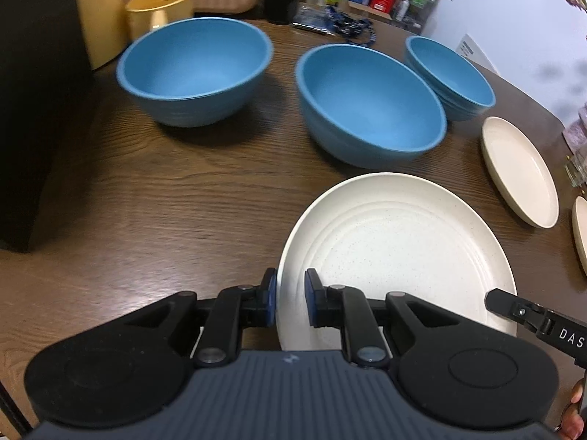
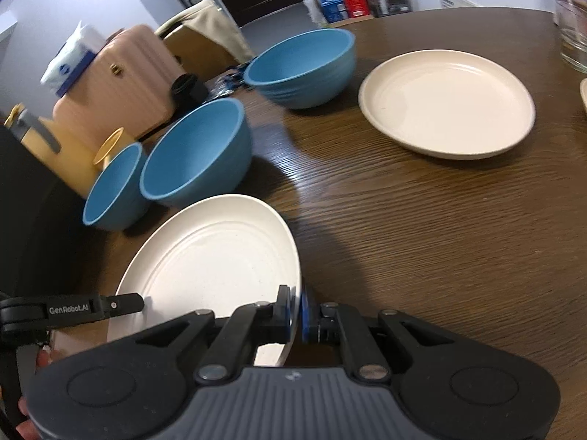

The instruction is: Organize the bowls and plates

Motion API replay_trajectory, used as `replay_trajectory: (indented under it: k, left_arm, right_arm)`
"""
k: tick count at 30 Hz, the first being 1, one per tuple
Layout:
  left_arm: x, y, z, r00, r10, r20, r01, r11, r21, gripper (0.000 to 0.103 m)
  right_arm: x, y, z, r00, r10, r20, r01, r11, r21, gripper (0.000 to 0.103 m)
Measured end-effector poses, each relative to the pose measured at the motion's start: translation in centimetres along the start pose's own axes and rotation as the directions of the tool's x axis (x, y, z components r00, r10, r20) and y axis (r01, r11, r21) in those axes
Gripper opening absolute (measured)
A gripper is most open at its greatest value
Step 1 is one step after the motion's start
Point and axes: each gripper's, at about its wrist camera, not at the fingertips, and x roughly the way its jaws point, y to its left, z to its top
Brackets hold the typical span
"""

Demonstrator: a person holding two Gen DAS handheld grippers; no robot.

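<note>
A white speckled plate [image 1: 396, 249] [image 2: 209, 256] hangs a little above the brown table [image 1: 146, 212], carried between both grippers. My left gripper [image 1: 290, 299] is shut on its left rim, one pad on each face. My right gripper [image 2: 296, 311] is shut on the opposite rim; its tip shows in the left wrist view [image 1: 493, 300]. Three blue bowls [image 1: 194, 69] [image 1: 367, 106] [image 1: 451, 73] stand in a row beyond the plate. A cream plate [image 1: 521, 172] [image 2: 447, 102] lies to the right, and a second cream plate [image 1: 581, 234] is cut off by the frame edge.
A yellow mug [image 1: 161, 11], a black cup [image 1: 280, 0] and a pink suitcase [image 2: 117, 73] stand behind the bowls. A clear glass [image 2: 572, 36] sits at the far right. A dark block [image 1: 36, 110] borders the table on the left.
</note>
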Motion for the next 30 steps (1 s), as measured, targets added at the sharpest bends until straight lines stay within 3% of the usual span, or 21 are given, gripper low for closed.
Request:
replay_trajectory:
  k: [14,30]
  left_arm:
    - [-0.7,6.0,-1.1,0.998,0.057,0.009,-0.056,0.997,-0.061,0.016]
    - [0.6,9.7,-1.1,0.995,0.104,0.005,-0.104,0.993,-0.064,0.017]
  right_arm:
    - [2.5,5.3,-1.5,0.999,0.025,-0.027,-0.028,0.996,-0.084,0.006]
    - [5.6,8.7,-2.7,0.999,0.016,-0.034,-0.021,0.988,-0.15,0.006]
